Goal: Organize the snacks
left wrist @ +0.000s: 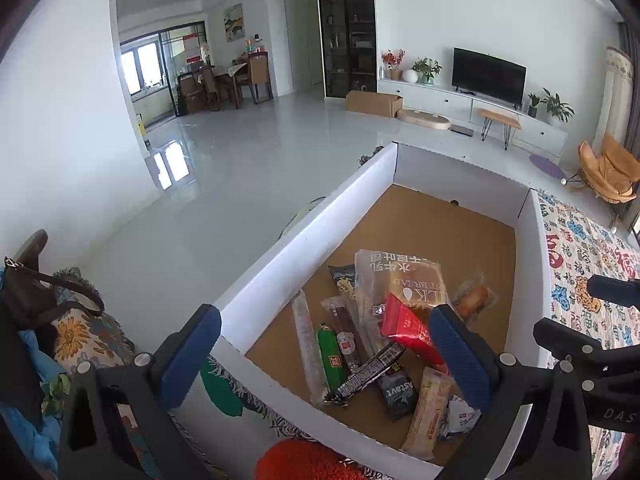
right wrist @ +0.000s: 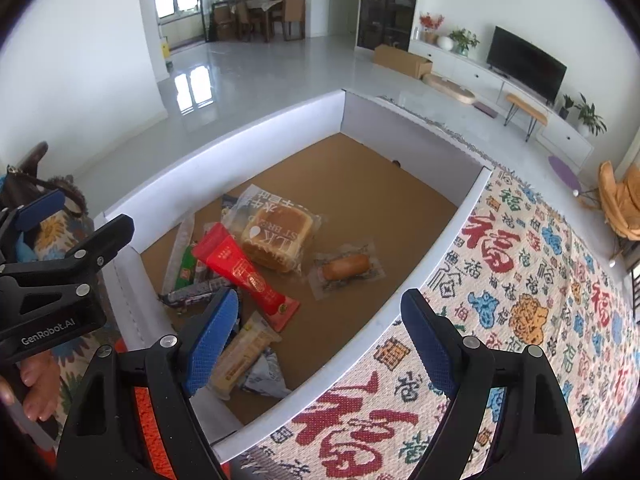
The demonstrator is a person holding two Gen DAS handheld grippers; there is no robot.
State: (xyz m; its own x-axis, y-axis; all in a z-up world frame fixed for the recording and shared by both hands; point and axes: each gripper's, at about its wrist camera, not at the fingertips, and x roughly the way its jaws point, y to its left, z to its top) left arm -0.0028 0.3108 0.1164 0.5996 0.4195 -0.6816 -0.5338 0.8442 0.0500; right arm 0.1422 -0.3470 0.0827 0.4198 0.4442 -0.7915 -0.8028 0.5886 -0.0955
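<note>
The right gripper hangs wide and empty over the near right wall of the white cardboard box, angled down, probably lining up a pick. The left gripper is equally wide and empty above the box's near left corner. The snacks lie heaped at the near end: a red packet across a bread loaf pack, and a wrapped sausage alone to the right. The box sits on a patterned blanket.

Box far half bare; snack pile crowds near corner.
</note>
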